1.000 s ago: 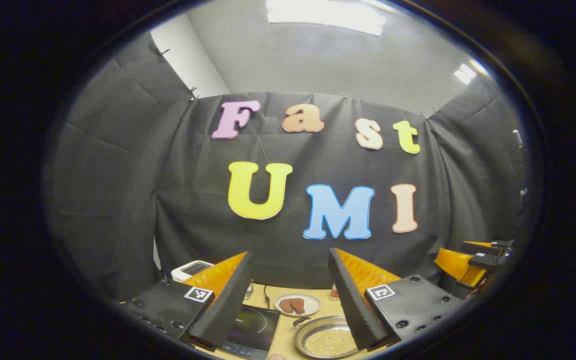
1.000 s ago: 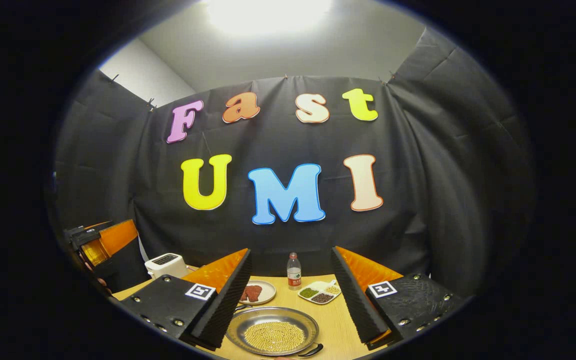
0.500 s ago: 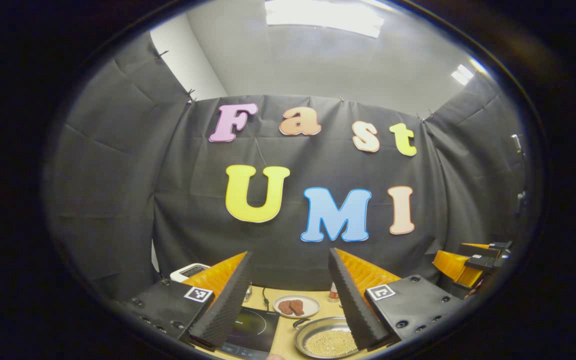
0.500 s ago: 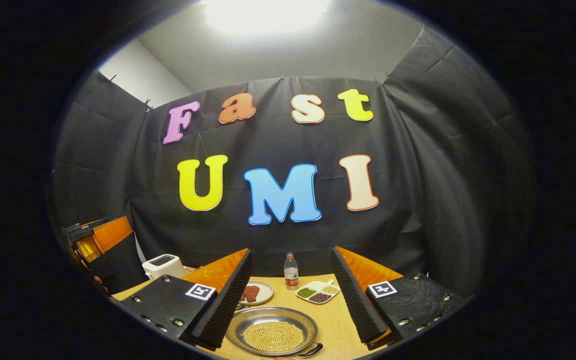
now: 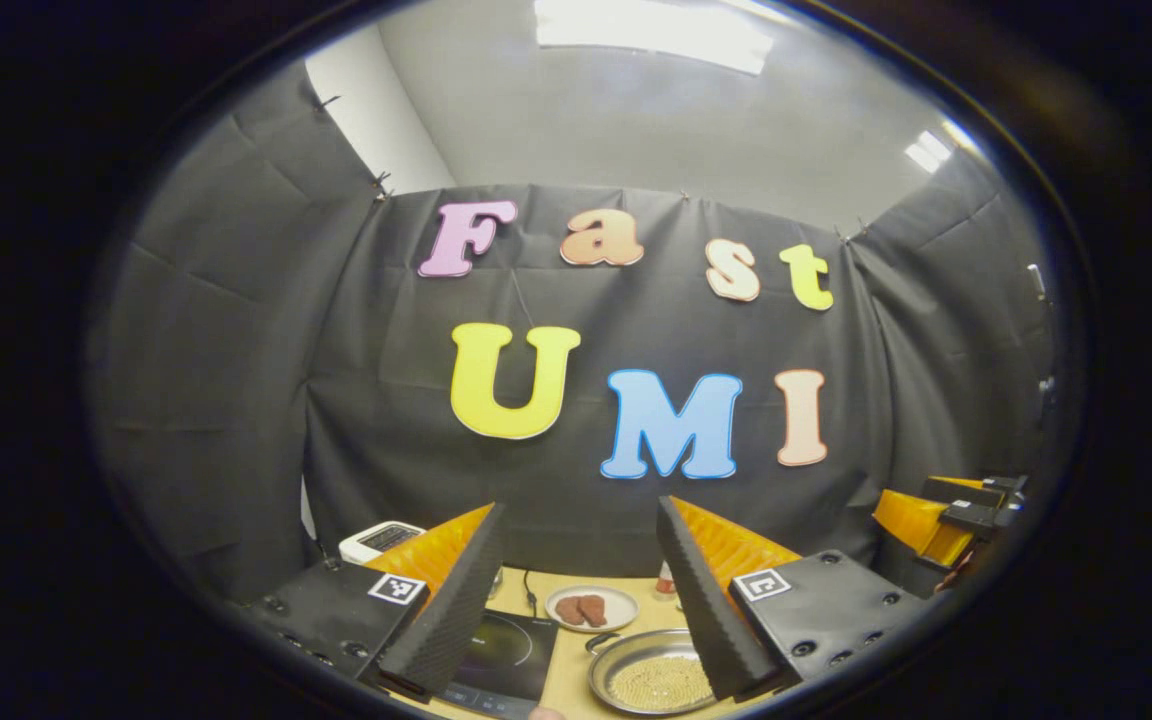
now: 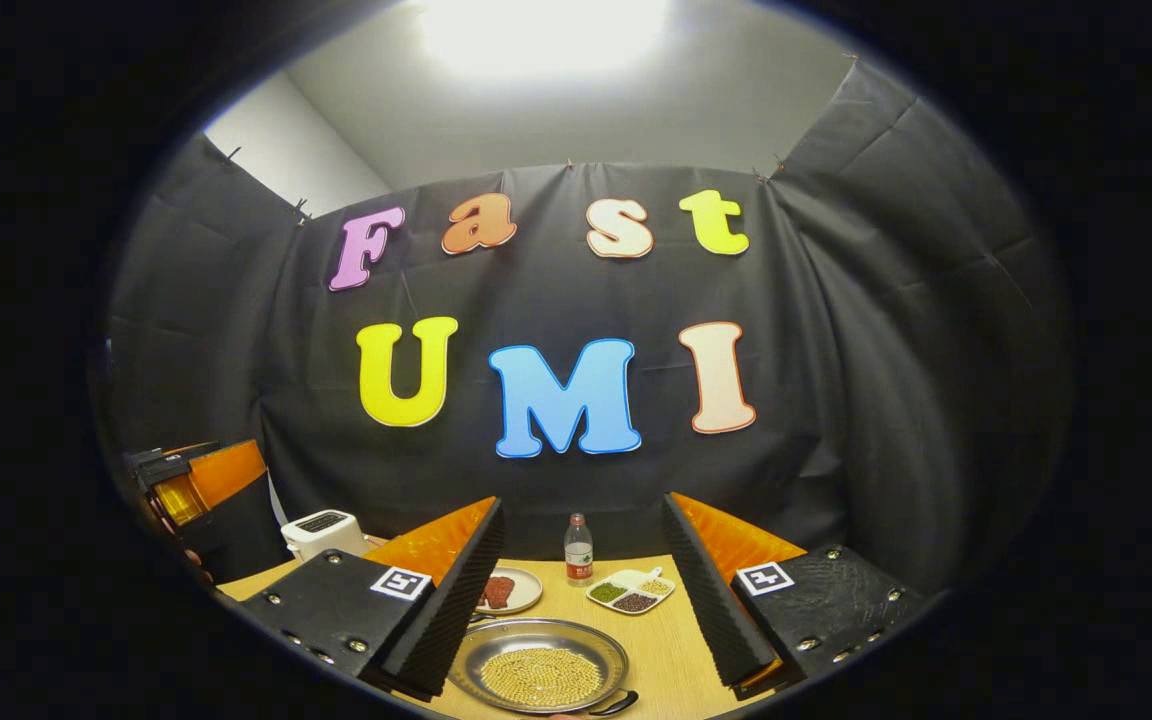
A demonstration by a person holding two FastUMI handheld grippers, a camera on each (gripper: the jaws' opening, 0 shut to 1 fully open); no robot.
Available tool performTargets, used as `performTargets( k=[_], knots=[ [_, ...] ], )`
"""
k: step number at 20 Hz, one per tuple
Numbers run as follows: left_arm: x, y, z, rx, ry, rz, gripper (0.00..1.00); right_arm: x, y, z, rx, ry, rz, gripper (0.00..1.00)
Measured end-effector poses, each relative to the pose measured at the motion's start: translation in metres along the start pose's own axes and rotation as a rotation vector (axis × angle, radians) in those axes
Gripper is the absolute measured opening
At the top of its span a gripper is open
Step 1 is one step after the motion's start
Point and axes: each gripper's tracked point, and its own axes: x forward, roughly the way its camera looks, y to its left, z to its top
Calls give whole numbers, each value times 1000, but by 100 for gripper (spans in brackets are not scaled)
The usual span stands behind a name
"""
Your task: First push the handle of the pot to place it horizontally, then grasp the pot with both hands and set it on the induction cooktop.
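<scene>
On the wooden table [image 6: 651,650], from the left: white toaster [image 6: 321,530] with a slotted top, then black glass induction cooktop [image 5: 506,650], flat and glossy, probably slick under a metal base. Beside it and apart from it, on bare wood, shallow steel pot [image 6: 539,668], round and wide-rimmed, holding a layer of small yellow beads. Likely stiff and fairly light, but smooth metal, and loose contents prone to rolling on any tilt, so best kept level. Black handle [image 6: 612,704] at the near rim, curved, angled toward the right; second loop handle [image 5: 602,642] on the far side. Sensible holds: those two opposite handles. Behind: plate of brown pieces [image 6: 506,590], plastic bottle [image 6: 578,550], divided dish [image 6: 631,592]. Left gripper [image 5: 576,590] spread wide, holding nothing; right gripper [image 6: 581,590] likewise, ridged pads well above the table.
</scene>
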Motion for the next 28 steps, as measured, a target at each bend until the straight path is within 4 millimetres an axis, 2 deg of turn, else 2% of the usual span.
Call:
performTargets(
  k=[4, 5, 8, 10, 12, 13, 14, 16, 17, 20, 21, 22, 23, 24, 25, 26, 28],
  knots=[
    [3, -5, -6, -3, 13, -10, 96, -2, -7, -13, 0, 30, -4, 95],
    [3, -8, -9, -2, 19, -15, 94, -3, -8, -18, 2, 43, -4, 95],
    [2, -14, -15, 13, 36, -22, 96, -2, -9, -40, 9, 99, 11, 95],
    [3, -19, -23, 19, 49, -26, 94, -3, -9, -56, 12, 147, 21, 95],
    [3, -21, -29, 26, 65, -26, 96, 0, -7, -81, 12, 199, 43, 88],
    [3, -21, -32, 30, 73, -23, 98, -3, -4, -93, 1, 239, 66, 80],
    [2, -22, -36, 36, 82, -21, 94, -4, -2, -110, -18, 289, 90, 76],
    [0, -22, -42, 48, 97, -18, 96, -9, -4, -137, -36, 375, 120, 59],
    [-2, -21, -45, 54, 105, -15, 96, -11, -4, -151, -36, 413, 133, 47],
    [-7, -16, -55, 57, 134, 4, 94, -24, 4, -189, -33, 550, 201, 30],
    [-7, -15, -56, 55, 142, 12, 94, -26, 10, -208, -25, 604, 236, 19],
    [-8, -13, -57, 55, 147, 19, 94, -28, 13, -223, -28, 651, 255, 20],
    [-8, -11, -58, 58, 150, 25, 96, -30, 4, -239, -48, 711, 223, 20],
    [-10, -10, -60, 63, 153, 30, 96, -33, 8, -255, -31, 759, 241, 9],
    [-10, -7, -59, 71, 155, 37, 96, -37, 10, -266, -14, 811, 244, 5],
    [-12, -5, -59, 78, 157, 45, 96, -43, 12, -278, 7, 858, 257, 8],
    [-15, -2, -58, 85, 157, 57, 94, -52, 17, -302, 37, 941, 279, 8]
  ],
)
